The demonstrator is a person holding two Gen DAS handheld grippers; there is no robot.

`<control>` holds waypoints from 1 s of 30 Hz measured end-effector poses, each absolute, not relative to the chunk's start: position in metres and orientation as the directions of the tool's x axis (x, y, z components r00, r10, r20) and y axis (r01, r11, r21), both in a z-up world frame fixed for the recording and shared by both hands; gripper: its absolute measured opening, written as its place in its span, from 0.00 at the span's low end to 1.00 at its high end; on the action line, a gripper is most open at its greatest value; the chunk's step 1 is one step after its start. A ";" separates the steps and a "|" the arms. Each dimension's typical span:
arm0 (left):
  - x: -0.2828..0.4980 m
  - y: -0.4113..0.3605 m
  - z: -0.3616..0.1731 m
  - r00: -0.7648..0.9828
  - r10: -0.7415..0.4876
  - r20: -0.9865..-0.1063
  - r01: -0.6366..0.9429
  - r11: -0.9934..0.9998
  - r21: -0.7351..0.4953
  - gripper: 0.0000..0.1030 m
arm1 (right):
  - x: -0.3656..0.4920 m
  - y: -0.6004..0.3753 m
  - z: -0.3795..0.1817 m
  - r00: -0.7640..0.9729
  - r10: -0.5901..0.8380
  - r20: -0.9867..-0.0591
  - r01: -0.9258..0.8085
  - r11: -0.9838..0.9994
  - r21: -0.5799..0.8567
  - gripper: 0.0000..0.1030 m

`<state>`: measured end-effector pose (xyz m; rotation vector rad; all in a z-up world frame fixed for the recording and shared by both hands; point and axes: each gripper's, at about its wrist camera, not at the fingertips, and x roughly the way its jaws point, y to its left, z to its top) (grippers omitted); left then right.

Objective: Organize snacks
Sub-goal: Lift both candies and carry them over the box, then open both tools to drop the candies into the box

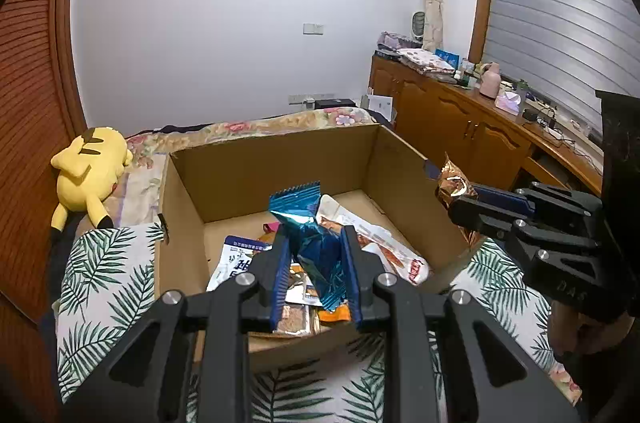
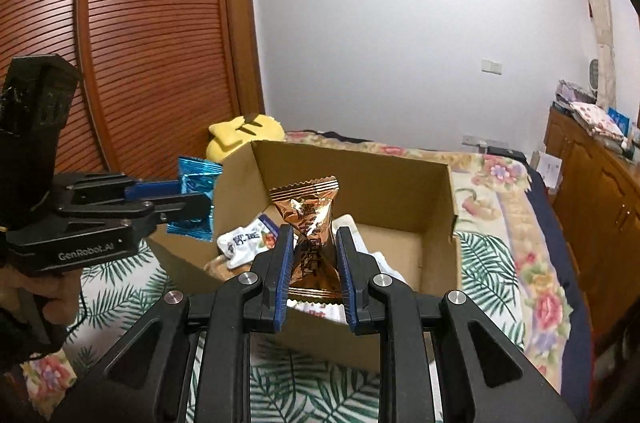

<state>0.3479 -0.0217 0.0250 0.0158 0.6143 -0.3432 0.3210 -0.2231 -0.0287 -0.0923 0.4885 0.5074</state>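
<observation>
Clamped between the blue ribbed pads of the left tool (image 1: pixel 316 255), a crinkled blue foil snack packet (image 1: pixel 308 223) is standing upright at lower centre of the left wrist frame, its long axis running up the frame and its serrated end on top. Both pads are pressing the packet's waist.

The right tool (image 2: pixel 313 259) is gripping a copper-brown foil snack packet (image 2: pixel 310 223) the same way, upright and pinched at mid-length, at lower centre of the right wrist frame.

Both packets are hanging over the open brown cardboard box (image 1: pixel 280 159), which is resting on the leaf-patterned bedcover (image 1: pixel 104 275) and already holding loose white and orange snack wrappers (image 1: pixel 380 243). The box floor is lying directly below and ahead of both tools. Judging by the views, the left tool is sitting nearer the box's centre; the right tool is sitting at its right-hand wall, so either release probably calls for lowering and opening only.
</observation>
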 end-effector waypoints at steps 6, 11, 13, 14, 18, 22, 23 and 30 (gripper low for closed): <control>0.367 -0.017 0.010 0.752 -0.298 -0.587 0.302 0.949 -0.094 0.22 | 0.341 -0.214 -0.043 0.747 0.439 -0.499 -0.485 0.873 0.041 0.19; 0.377 -0.013 -0.003 0.739 -0.291 -0.608 0.291 0.951 -0.102 0.22 | 0.355 -0.213 -0.056 0.734 0.430 -0.526 -0.475 0.878 0.056 0.19; 0.381 -0.012 -0.007 0.735 -0.289 -0.614 0.289 0.952 -0.103 0.22 | 0.359 -0.212 -0.059 0.729 0.430 -0.532 -0.473 0.879 0.063 0.19; 0.382 -0.011 -0.008 0.733 -0.289 -0.616 0.288 0.952 -0.104 0.22 | 0.360 -0.212 -0.060 0.728 0.430 -0.534 -0.472 0.879 0.065 0.19; 0.391 -0.009 -0.011 0.710 -0.300 -0.636 0.290 0.949 -0.124 0.22 | 0.368 -0.207 -0.061 0.715 0.430 -0.551 -0.474 0.878 0.070 0.19; 0.400 -0.011 -0.017 0.674 -0.305 -0.673 0.300 0.945 -0.128 0.23 | 0.374 -0.197 -0.064 0.694 0.421 -0.584 -0.485 0.873 0.053 0.19; 0.401 -0.011 -0.018 0.671 -0.302 -0.677 0.298 0.946 -0.126 0.23 | 0.375 -0.196 -0.065 0.689 0.419 -0.591 -0.488 0.872 0.050 0.19; 0.408 -0.010 -0.026 0.634 -0.316 -0.706 0.291 0.943 -0.161 0.25 | 0.392 -0.185 -0.075 0.620 0.419 -0.663 -0.501 0.862 0.076 0.20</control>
